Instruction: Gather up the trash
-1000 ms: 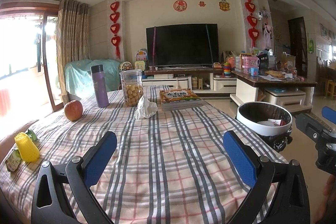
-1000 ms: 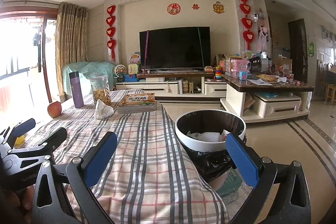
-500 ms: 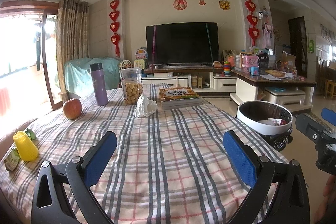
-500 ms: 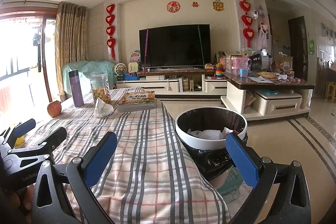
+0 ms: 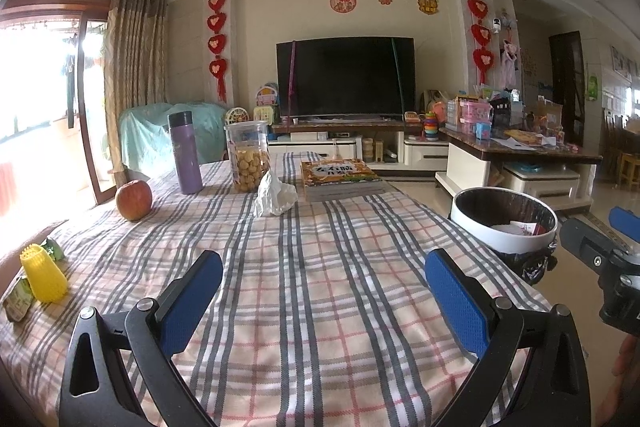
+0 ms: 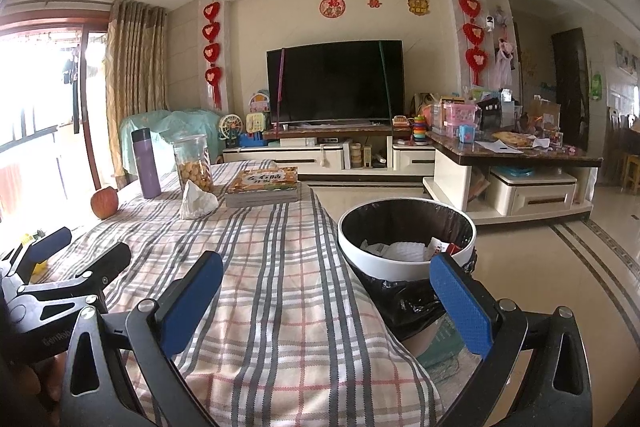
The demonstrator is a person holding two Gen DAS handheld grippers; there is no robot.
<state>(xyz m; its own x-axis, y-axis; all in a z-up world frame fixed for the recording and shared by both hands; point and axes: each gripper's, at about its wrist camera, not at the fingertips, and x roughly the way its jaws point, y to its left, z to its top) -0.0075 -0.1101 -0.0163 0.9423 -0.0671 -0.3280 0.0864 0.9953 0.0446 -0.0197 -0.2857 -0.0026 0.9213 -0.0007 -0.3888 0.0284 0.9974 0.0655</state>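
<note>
**Bin partly filled, crumpled tissue and wrappers left on the cloth**

A living room with a dark television on the far wall frames a tabletop [image 5: 320, 307] under a checked cloth, with a white-rimmed trash bin [image 6: 404, 267] standing on the floor off its right edge.

The left gripper [image 5: 324, 291] hovers low over the near end of the cloth, its blue-padded fingers [image 5: 192, 299] wide apart and holding nothing. The right gripper [image 6: 326, 297] straddles the tabletop's right edge, fingers [image 6: 460, 311] likewise spread and empty, the bin just beyond its right finger at about 1 o'clock.

Outward from the left gripper, a crumpled white tissue [image 5: 275, 195] lies at roughly 12 o'clock, mid-tabletop, just in front of a cookie jar [image 5: 247, 157] and beside a stack of books [image 5: 340, 179]. A purple flask [image 5: 184, 153] and an apple [image 5: 134, 199] sit at about 11 o'clock. At 9 o'clock, near the left edge, a yellow ribbed object [image 5: 42, 277] stands among what look like green wrappers [image 5: 18, 301].

The bin already holds white paper and a scrap of packaging [image 6: 400, 251], so I judge some collecting is done. What remains, by my reading, is the tissue and probably the green wrappers; whether the yellow object counts as trash I cannot tell. Neither gripper has yet closed on anything.
</note>
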